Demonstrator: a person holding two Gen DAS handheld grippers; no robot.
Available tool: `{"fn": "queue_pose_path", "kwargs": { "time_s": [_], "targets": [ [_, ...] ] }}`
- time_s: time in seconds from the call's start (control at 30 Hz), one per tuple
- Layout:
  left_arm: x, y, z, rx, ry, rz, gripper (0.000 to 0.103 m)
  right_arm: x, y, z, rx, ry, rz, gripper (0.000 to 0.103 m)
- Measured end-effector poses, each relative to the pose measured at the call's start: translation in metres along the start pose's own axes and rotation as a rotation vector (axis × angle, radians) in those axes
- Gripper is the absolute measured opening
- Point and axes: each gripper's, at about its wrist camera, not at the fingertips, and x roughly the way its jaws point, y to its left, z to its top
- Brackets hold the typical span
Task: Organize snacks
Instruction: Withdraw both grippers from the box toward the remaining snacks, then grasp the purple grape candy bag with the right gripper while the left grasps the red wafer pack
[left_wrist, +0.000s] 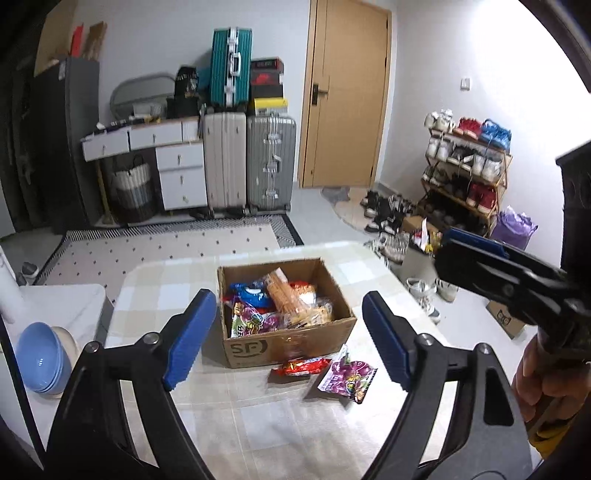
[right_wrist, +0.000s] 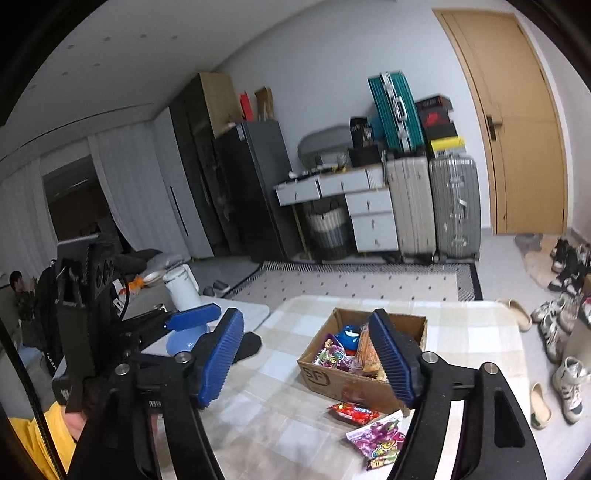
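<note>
Two snack packets are lying loose on the table (left_wrist: 258, 417), just in front of the cardboard box (left_wrist: 280, 349): a red packet (left_wrist: 297, 367) and a purple packet (left_wrist: 347, 376), close together. Both are looking like crinkly, glossy film, flat and slack; a pinch at the edge is likely slipping off or dragging the neighbour along.

The left gripper (left_wrist: 288, 338) is hanging spread wide, nothing between its ribbed blue pads (left_wrist: 190, 341). The right gripper (right_wrist: 306, 360) is likewise standing apart and empty.

The box, open-topped corrugated card, is already sitting heaped with packets (left_wrist: 275, 302); one orange sleeve is poking above the rim. Risk: more dropped on top is sliding back out, or a low approach is nudging the light box across the smooth checked tablecloth.
</note>
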Motion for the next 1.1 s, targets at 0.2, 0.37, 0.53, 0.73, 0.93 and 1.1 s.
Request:
{"fn": "queue_pose_path", "kwargs": {
  "time_s": [0.2,0.37,0.53,0.73,0.93,1.1],
  "targets": [
    [-0.077,-0.007,-0.011,-0.016,-0.128,0.001,0.096,-0.071,0.014,-0.021,0.015,-0.116,0.023,0.095],
    [-0.125,-0.007,-0.041,-0.021,-0.232,0.036,0.102,-0.103,0.014,-0.053,0.040,-0.168,-0.004,0.100],
    [-0.137,0.001,-0.083,-0.077,-0.229,0.046,0.102,-0.112,0.011,-0.096,0.057,-0.167,-0.081,0.101],
    [-0.104,0.016,-0.150,-0.155,-0.115,0.036,0.102,-0.113,0.004,-0.152,0.093,-0.145,-0.137,0.102],
    [-0.035,0.019,-0.186,-0.174,0.060,-0.010,0.102,-0.073,-0.011,-0.182,0.107,-0.002,-0.177,0.102],
    [0.009,0.019,-0.196,-0.188,0.128,-0.017,0.102,-0.041,-0.025,-0.189,0.116,0.056,-0.171,0.102]
  ]
}}
